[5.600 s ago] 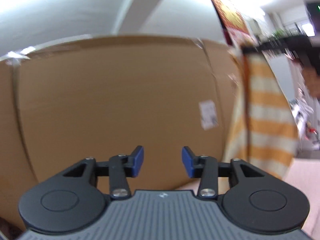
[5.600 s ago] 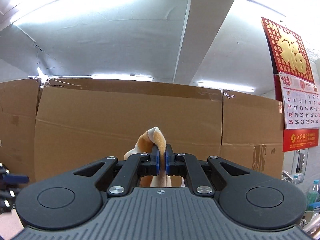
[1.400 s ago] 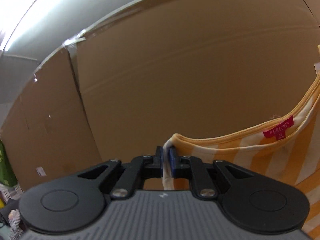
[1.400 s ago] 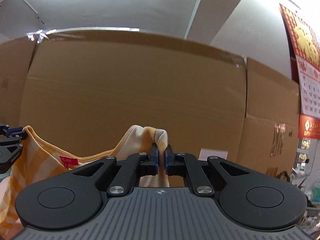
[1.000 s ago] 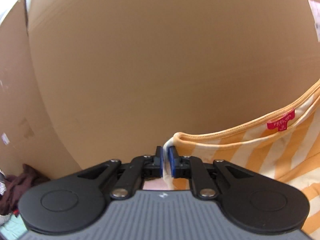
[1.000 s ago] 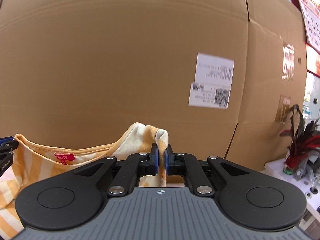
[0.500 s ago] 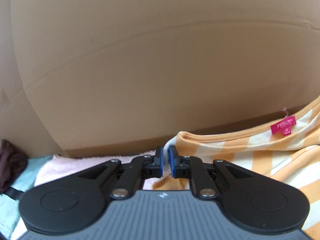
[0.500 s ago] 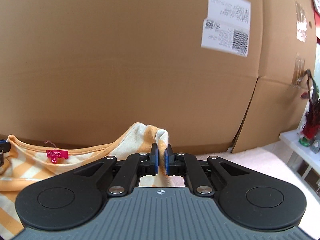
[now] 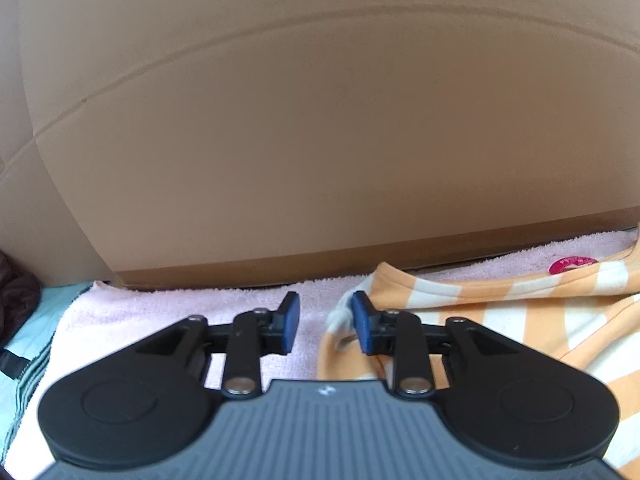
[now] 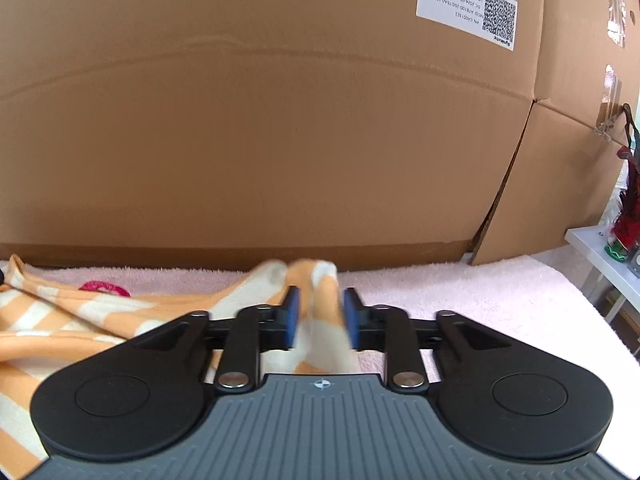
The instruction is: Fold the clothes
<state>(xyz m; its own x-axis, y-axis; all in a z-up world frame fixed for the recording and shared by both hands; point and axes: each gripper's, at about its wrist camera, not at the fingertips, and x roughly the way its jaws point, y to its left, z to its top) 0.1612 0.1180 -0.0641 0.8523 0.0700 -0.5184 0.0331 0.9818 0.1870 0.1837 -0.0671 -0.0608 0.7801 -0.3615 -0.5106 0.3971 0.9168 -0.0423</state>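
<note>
Two views look forward along black hand-held grippers with blue-padded fingers, both low over a pale pink terry towel (image 9: 192, 304) spread on a flat surface; what lies under the towel cannot be told.

An orange-and-cream striped cotton top (image 9: 500, 312) lies on the towel, its neckline facing a large brown cardboard box (image 9: 320, 120) that stands along the far edge. A small magenta label (image 9: 573, 265) sits inside the neckline.

In the left wrist view, the left gripper (image 9: 325, 322) has its fingers spread apart and released. A shoulder corner of the top lies just beside the right-hand finger; whether it touches the pad is unclear.

In the right wrist view, the right gripper (image 10: 318, 318) also has its fingers parted. The other shoulder of the top rests loosely in the gap between them, blurred, with no sign of being pinched. A white printed shipping sticker (image 10: 468, 2) sits high on the box. At the far right stands a white side table (image 10: 600, 256).

At the left edge of the left wrist view lie a dark maroon garment (image 9: 16, 300) and a light teal cloth (image 9: 28, 344).
</note>
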